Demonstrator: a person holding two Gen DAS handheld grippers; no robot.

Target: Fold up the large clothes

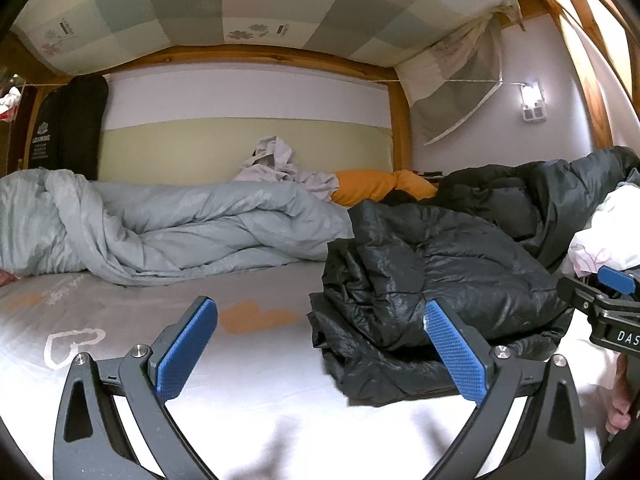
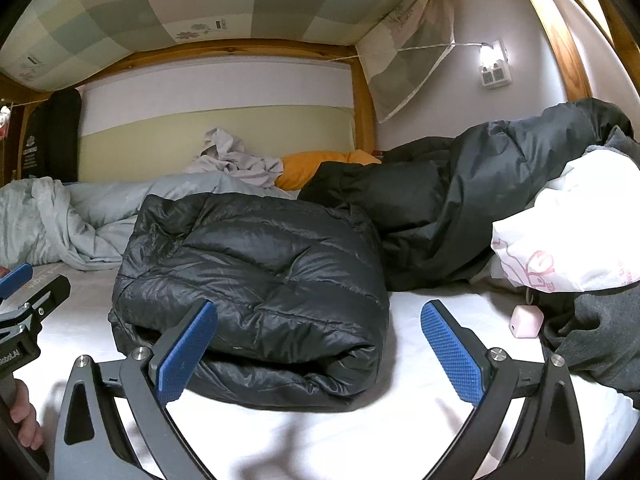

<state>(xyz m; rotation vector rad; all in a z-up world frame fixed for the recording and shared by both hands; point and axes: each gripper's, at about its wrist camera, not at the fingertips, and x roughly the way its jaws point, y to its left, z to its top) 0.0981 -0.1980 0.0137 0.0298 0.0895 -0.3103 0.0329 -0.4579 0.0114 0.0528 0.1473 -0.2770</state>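
Note:
A black puffer jacket [image 2: 256,288] lies folded into a thick bundle on the white bed sheet [image 2: 360,432]; in the left wrist view it [image 1: 432,280] sits to the right. My left gripper [image 1: 320,344] is open and empty, low over the sheet, its right finger at the bundle's front left edge. My right gripper [image 2: 318,348] is open and empty, just in front of the bundle, its left finger over the front fold. Each gripper shows at the edge of the other's view.
A crumpled grey duvet [image 1: 160,224] fills the back left. A second dark coat [image 2: 460,200], an orange pillow [image 2: 316,168] and pale clothes [image 2: 236,160] lie behind. A white plastic bag [image 2: 568,232], grey garment [image 2: 592,332] and small pink cube [image 2: 526,322] sit right. Wooden bunk frame [image 2: 362,112] overhead.

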